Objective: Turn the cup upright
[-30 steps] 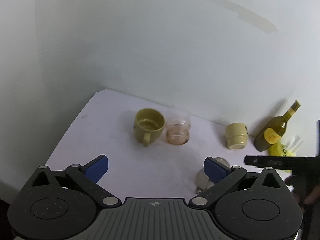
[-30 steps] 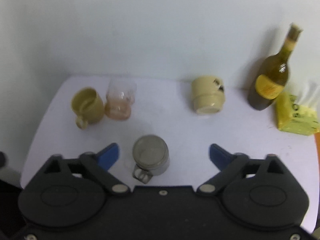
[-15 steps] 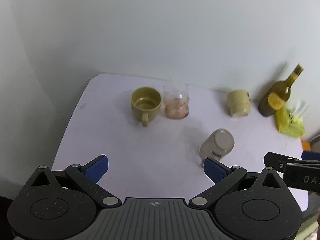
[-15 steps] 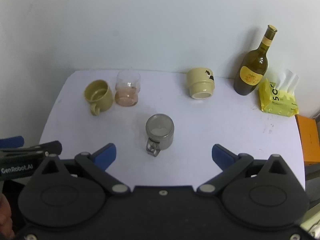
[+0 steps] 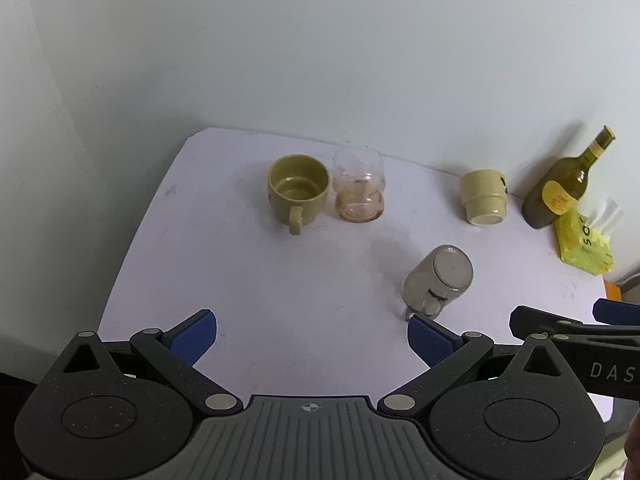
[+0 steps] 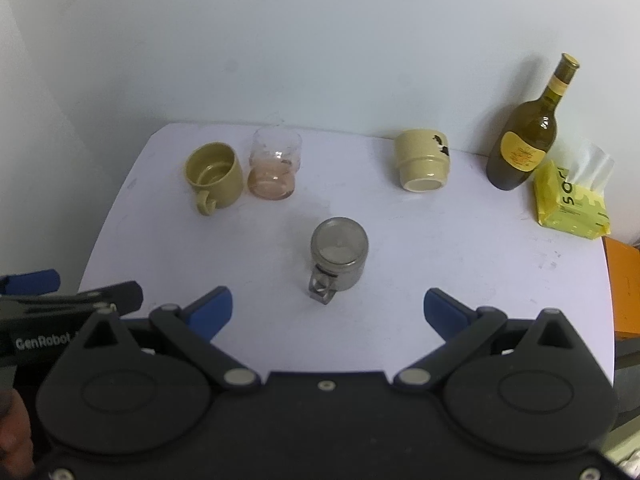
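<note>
both tongs, left gripper (image 5: 312,338) & right gripper (image 6: 328,306), are hovering released; steel cup (image 6: 339,254) sitting inverted mid-desk (image 6: 480,248), prob light, stiff, slippery — grab body sides.

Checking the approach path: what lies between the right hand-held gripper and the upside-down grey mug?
Only bare white table in the right wrist view. The right hand-held gripper is open, with the grey mug just ahead, handle toward it.
</note>
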Available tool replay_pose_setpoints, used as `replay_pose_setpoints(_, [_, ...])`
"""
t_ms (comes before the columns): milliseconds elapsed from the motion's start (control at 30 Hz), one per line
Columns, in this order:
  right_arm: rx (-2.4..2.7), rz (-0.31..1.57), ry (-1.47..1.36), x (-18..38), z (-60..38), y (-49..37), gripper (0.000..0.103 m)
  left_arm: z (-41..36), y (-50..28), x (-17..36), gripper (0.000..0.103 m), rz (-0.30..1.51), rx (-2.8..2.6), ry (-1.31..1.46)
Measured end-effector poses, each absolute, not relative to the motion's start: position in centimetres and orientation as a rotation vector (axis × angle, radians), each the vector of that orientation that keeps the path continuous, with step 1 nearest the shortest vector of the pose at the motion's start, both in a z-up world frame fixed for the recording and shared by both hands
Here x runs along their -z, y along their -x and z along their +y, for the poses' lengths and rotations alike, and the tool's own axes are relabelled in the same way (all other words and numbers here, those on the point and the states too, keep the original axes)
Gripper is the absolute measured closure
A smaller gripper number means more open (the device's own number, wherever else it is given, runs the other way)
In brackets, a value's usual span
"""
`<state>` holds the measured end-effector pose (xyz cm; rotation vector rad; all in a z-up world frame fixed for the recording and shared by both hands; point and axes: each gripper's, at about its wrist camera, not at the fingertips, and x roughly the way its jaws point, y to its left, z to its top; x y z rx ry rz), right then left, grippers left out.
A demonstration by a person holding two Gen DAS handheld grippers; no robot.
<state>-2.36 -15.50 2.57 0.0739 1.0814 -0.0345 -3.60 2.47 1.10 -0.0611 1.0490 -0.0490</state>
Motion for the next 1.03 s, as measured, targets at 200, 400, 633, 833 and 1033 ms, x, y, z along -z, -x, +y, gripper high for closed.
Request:
replay_pose_setpoints(200, [0.014,1.082,-0.063,-2.5,-15.4,1.9,0.000,2.6,3.6,-1.2,0.000,1.042,0.026,0.070])
replay_pose_setpoints(400, [0.011,1.078,-0.047,-2.6,-15.4,1.5,0.000,2.7,3.3,-1.4,0.000,1.036,0.017,0.077])
replay_pose_setpoints(633, [0.016,1.077,-0.048,-2.6,-15.5,1.4,0.000,2.6,3.2,-1.3,0.000,1.034,0.017,0.073])
replay_pose_setpoints(833, [0.026,1.082,-0.052,-2.4,-15.8,1.4,0.000,2.2,3.0,-1.2,0.000,1.039,0.021,0.065])
replay_pose_setpoints(1033, [0.036,1.095,-0.058,-2.0,-15.9,1.4,0.000,1.9,2.9,-0.9,0.000,1.048,0.024,0.053])
